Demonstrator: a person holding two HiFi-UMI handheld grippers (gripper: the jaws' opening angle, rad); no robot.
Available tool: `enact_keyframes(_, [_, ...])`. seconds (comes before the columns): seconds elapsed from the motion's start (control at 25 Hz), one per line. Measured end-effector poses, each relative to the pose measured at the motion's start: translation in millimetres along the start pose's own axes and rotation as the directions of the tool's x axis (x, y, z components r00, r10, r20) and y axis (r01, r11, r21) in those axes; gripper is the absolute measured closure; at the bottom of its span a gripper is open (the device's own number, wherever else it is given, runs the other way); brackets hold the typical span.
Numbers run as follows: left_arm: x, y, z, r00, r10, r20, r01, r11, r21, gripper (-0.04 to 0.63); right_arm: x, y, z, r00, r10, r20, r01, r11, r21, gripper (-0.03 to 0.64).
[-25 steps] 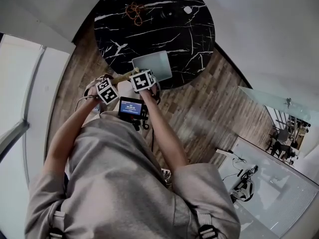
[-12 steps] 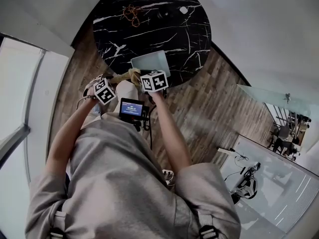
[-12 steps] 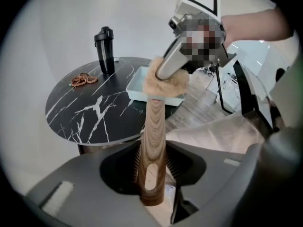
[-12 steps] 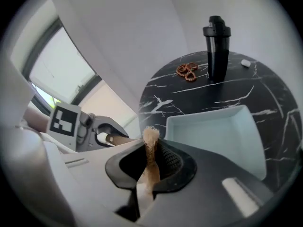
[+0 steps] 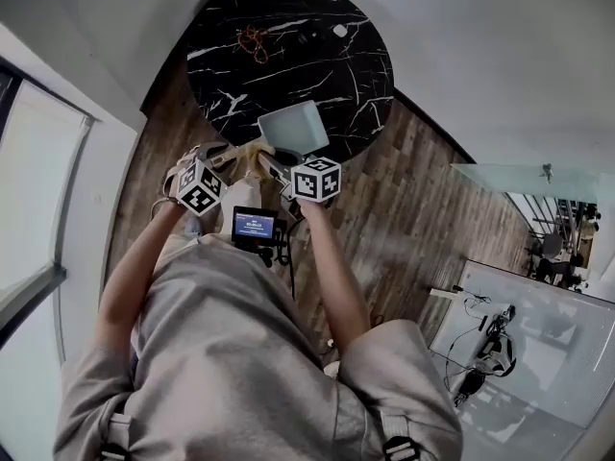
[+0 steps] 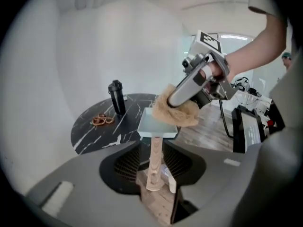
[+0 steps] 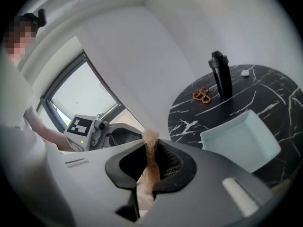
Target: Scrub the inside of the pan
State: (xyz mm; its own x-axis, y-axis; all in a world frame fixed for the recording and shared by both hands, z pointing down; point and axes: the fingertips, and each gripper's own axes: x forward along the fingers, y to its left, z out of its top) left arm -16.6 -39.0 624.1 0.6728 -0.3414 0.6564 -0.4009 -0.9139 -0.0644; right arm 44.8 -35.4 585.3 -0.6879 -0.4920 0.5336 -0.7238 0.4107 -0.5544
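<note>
Black marbled counter (image 5: 327, 75) has the pale pan (image 5: 293, 128) at its near edge. Your left tool (image 6: 154, 169) has just been opening, and its jaws stand apart around the wooden handle (image 6: 155, 148). Your right tool (image 7: 147, 169) pinches a tan cloth (image 7: 150, 143) by the pan's near rim.

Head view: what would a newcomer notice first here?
The round black marble table fills the top of the view, with a pale square pan at its near edge. Just below, the right gripper is clamped on a tan scrub pad close to the pan.
</note>
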Motion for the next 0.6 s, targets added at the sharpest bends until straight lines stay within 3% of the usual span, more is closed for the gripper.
enact_keyframes(0.2, [-74.0,-17.6,40.7,0.979,0.073,0.192,-0.081,0.996,0.032,0.467,-46.1,62.5,17.5,0.974,-0.047,0.221,0.072,0.992,-0.108,0.572])
enact_keyframes(0.32, [-112.5,-32.2,53.9,0.961,0.092,0.260,-0.114,0.991,0.069,0.483,-78.0,89.0,23.5,0.932,-0.106,0.347,0.167,0.974,-0.151,0.571])
enact_keyframes(0.6, [-185.5,-98.1,73.6,0.909,0.148,0.389,-0.174,0.984,0.031,0.498,-168.1,135.7,-25.4,0.828,-0.206,0.522,0.329,0.932,-0.154,0.569])
